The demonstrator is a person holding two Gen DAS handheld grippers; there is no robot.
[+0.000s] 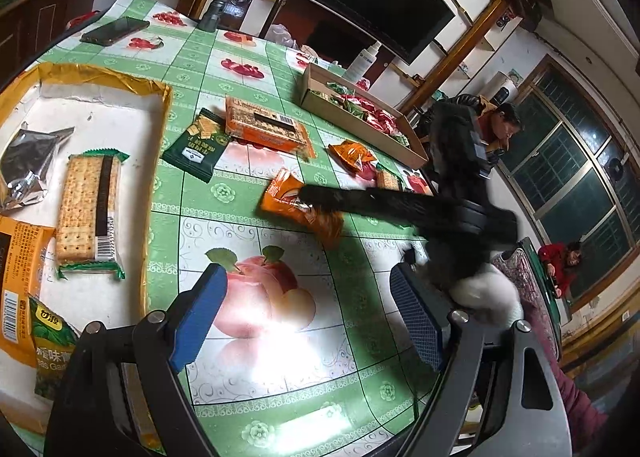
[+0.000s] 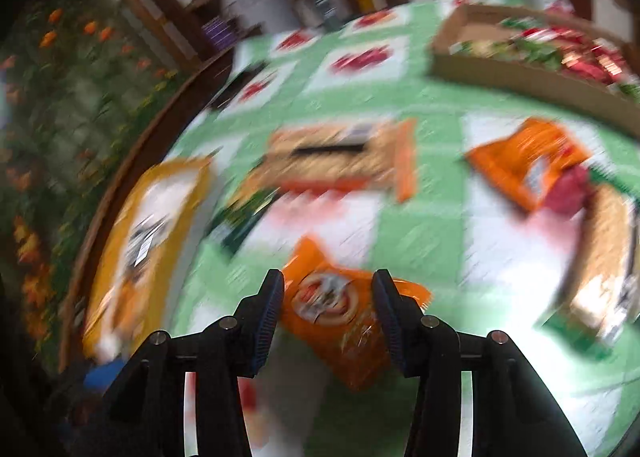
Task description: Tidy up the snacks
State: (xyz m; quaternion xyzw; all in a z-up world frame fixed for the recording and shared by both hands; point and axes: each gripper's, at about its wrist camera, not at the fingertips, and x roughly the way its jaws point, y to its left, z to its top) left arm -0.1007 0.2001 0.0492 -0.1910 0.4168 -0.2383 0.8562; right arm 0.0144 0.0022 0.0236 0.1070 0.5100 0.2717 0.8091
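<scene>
An orange snack packet (image 2: 340, 337) sits between the pads of my right gripper (image 2: 328, 289), which is shut on it; the packet stays sharp while the table behind blurs. From the left wrist view, the right gripper (image 1: 308, 193) reaches in from the right with that orange packet (image 1: 288, 197) just over the green tablecloth. My left gripper (image 1: 306, 277) hangs open above a peach print, nothing between its blue pads. A yellow-rimmed tray (image 1: 164, 117) at left holds a cracker pack (image 1: 90, 209) and other bags. Loose on the cloth lie a dark green pack (image 1: 196, 145) and an orange cracker pack (image 1: 264, 125).
A cardboard box (image 1: 360, 125) of red and green snacks stands at the back right, with a small orange packet (image 1: 352, 155) in front of it. A phone (image 1: 114, 30) and a spray bottle (image 1: 366, 57) lie near the far edge. A person (image 1: 496, 129) sits beyond the table.
</scene>
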